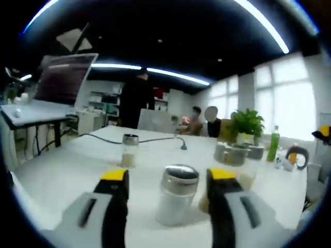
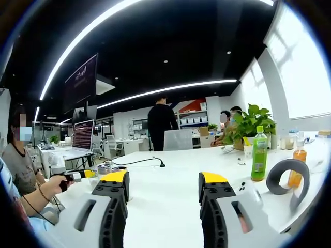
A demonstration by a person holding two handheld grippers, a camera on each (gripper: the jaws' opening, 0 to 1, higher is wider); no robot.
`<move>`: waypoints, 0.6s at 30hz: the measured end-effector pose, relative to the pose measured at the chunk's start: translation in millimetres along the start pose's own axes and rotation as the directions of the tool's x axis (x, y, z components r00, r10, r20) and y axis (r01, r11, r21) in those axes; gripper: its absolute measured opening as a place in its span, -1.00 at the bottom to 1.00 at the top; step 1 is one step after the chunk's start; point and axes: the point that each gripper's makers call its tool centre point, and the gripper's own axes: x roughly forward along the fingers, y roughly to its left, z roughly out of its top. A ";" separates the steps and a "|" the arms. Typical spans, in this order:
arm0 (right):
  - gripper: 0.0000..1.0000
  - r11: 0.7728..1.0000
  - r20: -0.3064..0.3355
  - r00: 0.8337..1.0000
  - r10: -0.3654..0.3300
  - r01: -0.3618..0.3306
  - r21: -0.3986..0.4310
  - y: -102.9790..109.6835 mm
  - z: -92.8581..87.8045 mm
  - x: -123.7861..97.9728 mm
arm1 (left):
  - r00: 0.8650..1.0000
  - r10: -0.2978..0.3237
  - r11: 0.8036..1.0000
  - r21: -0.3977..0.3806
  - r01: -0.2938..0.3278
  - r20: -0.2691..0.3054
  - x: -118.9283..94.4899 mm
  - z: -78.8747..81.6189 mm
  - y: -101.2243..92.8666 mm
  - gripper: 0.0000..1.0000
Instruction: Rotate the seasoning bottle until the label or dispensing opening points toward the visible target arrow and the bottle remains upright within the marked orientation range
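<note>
A metal seasoning bottle (image 1: 176, 195) with a shiny lid stands upright on the white table (image 1: 62, 170), between the jaws of my left gripper (image 1: 169, 175). The jaws are open, one on each side of the bottle and apart from it. I cannot make out a label or an arrow. In the right gripper view, my right gripper (image 2: 164, 177) is open over the bare white table (image 2: 165, 206) with nothing between its jaws. At the far left there, a hand (image 2: 56, 185) holds the left gripper (image 2: 85, 174) beside small metal jars (image 2: 106, 168).
A glass shaker (image 1: 129, 150) stands further back, with a black cable (image 1: 150, 139) behind it. Two metal jars (image 1: 230, 154) sit at the right, near a green bottle (image 1: 273, 143) and a potted plant (image 1: 246, 123). The right gripper view has a green bottle (image 2: 259, 154), an orange bottle (image 2: 296, 166) and a grey ring (image 2: 287, 175).
</note>
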 end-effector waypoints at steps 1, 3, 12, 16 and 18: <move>0.09 1.000 0.000 1.000 -0.001 0.001 0.000 -0.3 0.1 -0.2 | 1.000 0.007 1.000 0.000 -0.007 0.003 0.3 -1.7 -2.2 0.25; 0.09 1.000 0.003 1.000 -0.003 0.003 0.002 -1.1 0.4 -0.4 | 1.000 0.014 1.000 0.009 -0.014 0.011 1.7 -2.9 -6.3 0.20; 0.09 1.000 0.003 1.000 -0.001 0.001 0.003 -1.0 -0.2 -0.5 | 0.997 0.050 0.996 0.077 -0.055 0.056 7.1 2.1 -10.2 -0.03; 0.09 1.000 0.002 1.000 0.000 0.000 0.004 -0.3 -0.9 -0.3 | 0.997 0.060 0.994 0.085 -0.065 0.058 10.1 1.1 -9.2 0.02; 0.09 1.000 0.001 1.000 0.000 0.000 0.005 -0.3 -1.3 -0.1 | 0.996 0.061 0.994 0.089 -0.066 0.057 10.7 0.8 -8.7 -0.07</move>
